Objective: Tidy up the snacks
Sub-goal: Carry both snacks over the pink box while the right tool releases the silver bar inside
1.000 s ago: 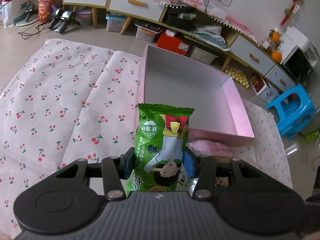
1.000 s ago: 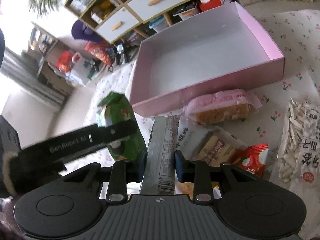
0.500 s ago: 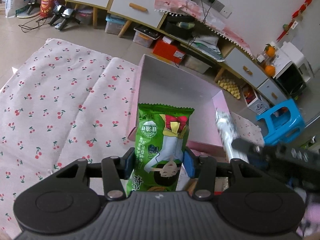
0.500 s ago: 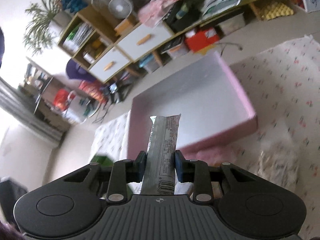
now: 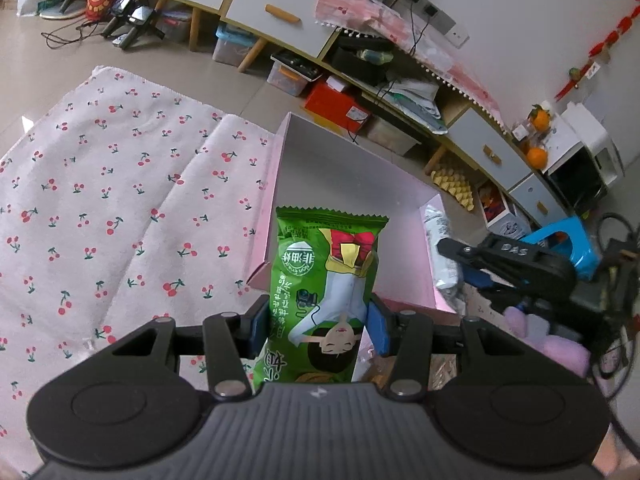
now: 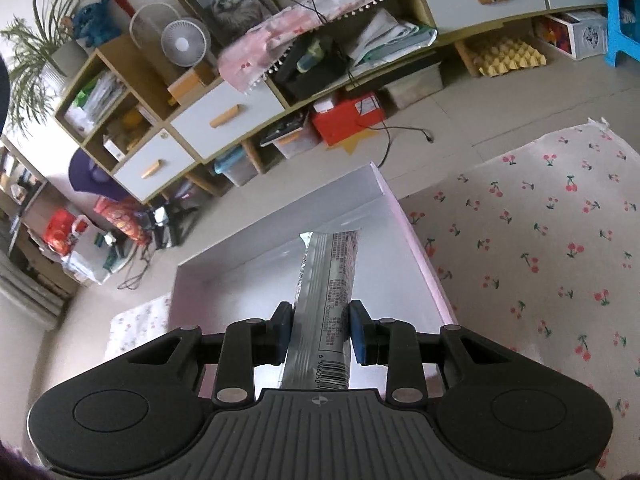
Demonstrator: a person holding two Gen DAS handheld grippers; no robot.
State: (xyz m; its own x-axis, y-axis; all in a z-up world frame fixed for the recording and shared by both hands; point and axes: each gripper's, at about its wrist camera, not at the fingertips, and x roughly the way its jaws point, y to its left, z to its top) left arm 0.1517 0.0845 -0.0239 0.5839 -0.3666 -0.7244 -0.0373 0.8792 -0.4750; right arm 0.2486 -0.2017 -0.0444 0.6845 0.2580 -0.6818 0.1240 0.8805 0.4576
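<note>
The left gripper [image 5: 318, 330] pinches a glossy green packet [image 5: 324, 304]; the right gripper [image 6: 320, 332] pinches a long silver foil packet [image 6: 326, 300] above the pink cardboard box [image 6: 424, 268].

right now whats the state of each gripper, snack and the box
left hand-held gripper: shut on green pack
green pack: held upright before the box
right hand-held gripper: shut on silver pack
silver pack: held over the box
pink box: open, nothing visible inside

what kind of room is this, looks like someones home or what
Most likely a lived-in living room at home: a low sideboard with drawers, a framed cat picture, a desk fan, and a cherry-print cloth spread on the floor.
</note>
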